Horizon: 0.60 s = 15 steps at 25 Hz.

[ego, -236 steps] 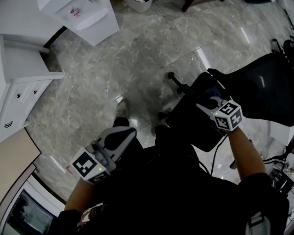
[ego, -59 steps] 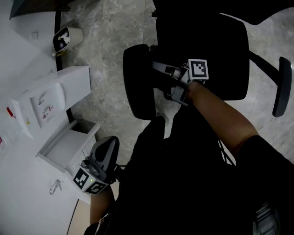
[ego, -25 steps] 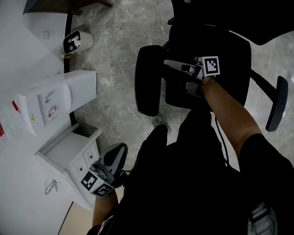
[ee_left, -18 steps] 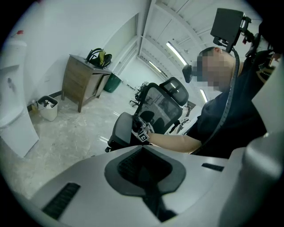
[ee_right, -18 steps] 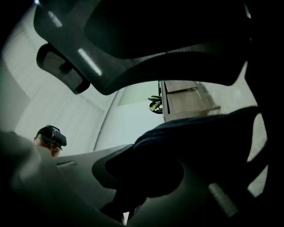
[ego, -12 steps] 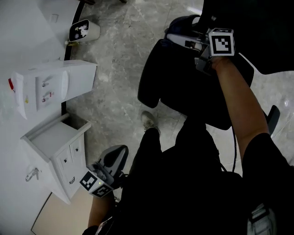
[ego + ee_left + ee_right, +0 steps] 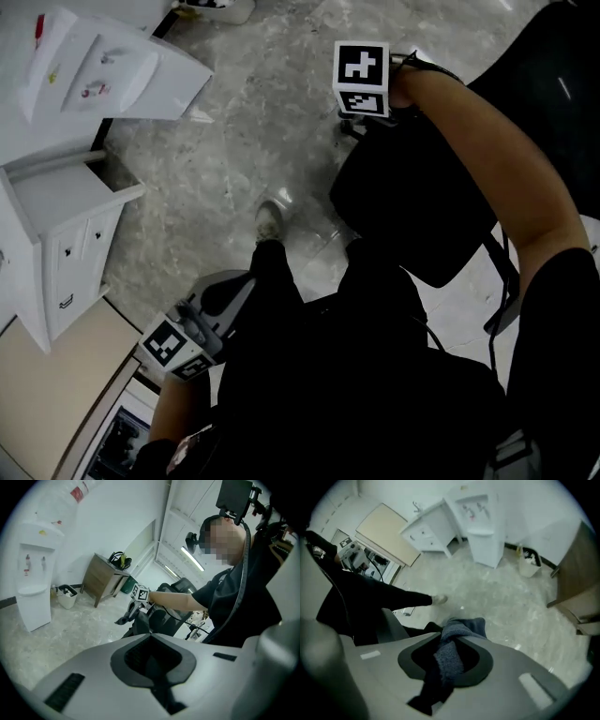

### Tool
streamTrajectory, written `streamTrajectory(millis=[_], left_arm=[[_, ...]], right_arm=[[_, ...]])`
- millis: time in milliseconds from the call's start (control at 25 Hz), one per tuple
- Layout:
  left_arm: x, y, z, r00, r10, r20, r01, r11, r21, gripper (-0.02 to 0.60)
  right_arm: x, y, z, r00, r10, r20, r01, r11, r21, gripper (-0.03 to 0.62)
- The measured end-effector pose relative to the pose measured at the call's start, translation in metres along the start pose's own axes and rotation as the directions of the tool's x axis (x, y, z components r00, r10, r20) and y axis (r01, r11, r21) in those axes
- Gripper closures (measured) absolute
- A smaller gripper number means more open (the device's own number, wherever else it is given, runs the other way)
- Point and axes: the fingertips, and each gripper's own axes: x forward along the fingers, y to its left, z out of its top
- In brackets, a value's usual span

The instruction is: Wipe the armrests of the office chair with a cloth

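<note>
Evidently the right gripper (image 7: 453,638) pinches the blue cloth (image 7: 449,660) between its fingers, above the black office chair (image 7: 412,216), probably ready to reach an armrest. The left gripper (image 7: 239,284), fingers pressed together on nothing, hangs low beside the person's leg (image 7: 278,277), out of the way.

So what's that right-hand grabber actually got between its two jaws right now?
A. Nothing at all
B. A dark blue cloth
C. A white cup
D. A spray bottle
B: in the right gripper view, the right gripper is closed on a dark blue cloth, which bunches up past the jaws and hangs back between them.
</note>
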Motion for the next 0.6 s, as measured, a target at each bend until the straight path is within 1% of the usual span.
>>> streamTrajectory(millis=[40,120,200,280,360,440,520,600], left_arm=[[-0.01,0.002,-0.001,1.0,0.007,0.023,-0.007,1.0,-0.011,0.586],[-0.03,0.011,-0.005,0.998,0.023,0.062,-0.022,1.0,-0.02,0.586],[-0.048,0.019,-0.014,0.995,0.034,0.098,-0.032,0.999,-0.023,0.586],[-0.064,0.026,-0.024,0.989,0.043,0.144,-0.037,0.998,-0.042,0.586],[-0.079,0.031,-0.031,0.979,0.053,0.197,-0.039,0.997,-0.073,0.586],[-0.094,0.036,-0.036,0.969,0.061,0.238,-0.039,0.995,-0.096,0.586],[-0.104,0.043,-0.041,0.962,0.067,0.266,-0.038,0.993,-0.115,0.586],[-0.112,0.05,-0.045,0.956,0.068,0.286,-0.033,0.991,-0.127,0.586]], right_arm=[[0.009,0.008,0.003,0.996,0.043,-0.082,-0.044,0.999,-0.016,0.526],[0.025,0.031,0.012,0.977,0.104,-0.185,-0.112,0.993,-0.031,0.533],[0.04,0.059,0.025,0.961,0.147,-0.232,-0.162,0.986,-0.045,0.533],[0.05,0.086,0.04,0.95,0.172,-0.262,-0.198,0.977,-0.078,0.533],[0.054,0.108,0.054,0.942,0.17,-0.288,-0.212,0.97,-0.121,0.534],[0.055,0.127,0.066,0.943,0.152,-0.296,-0.206,0.965,-0.16,0.536],[0.054,0.143,0.074,0.949,0.12,-0.292,-0.185,0.961,-0.207,0.536],[0.053,0.159,0.077,0.949,0.074,-0.308,-0.165,0.946,-0.28,0.534]])
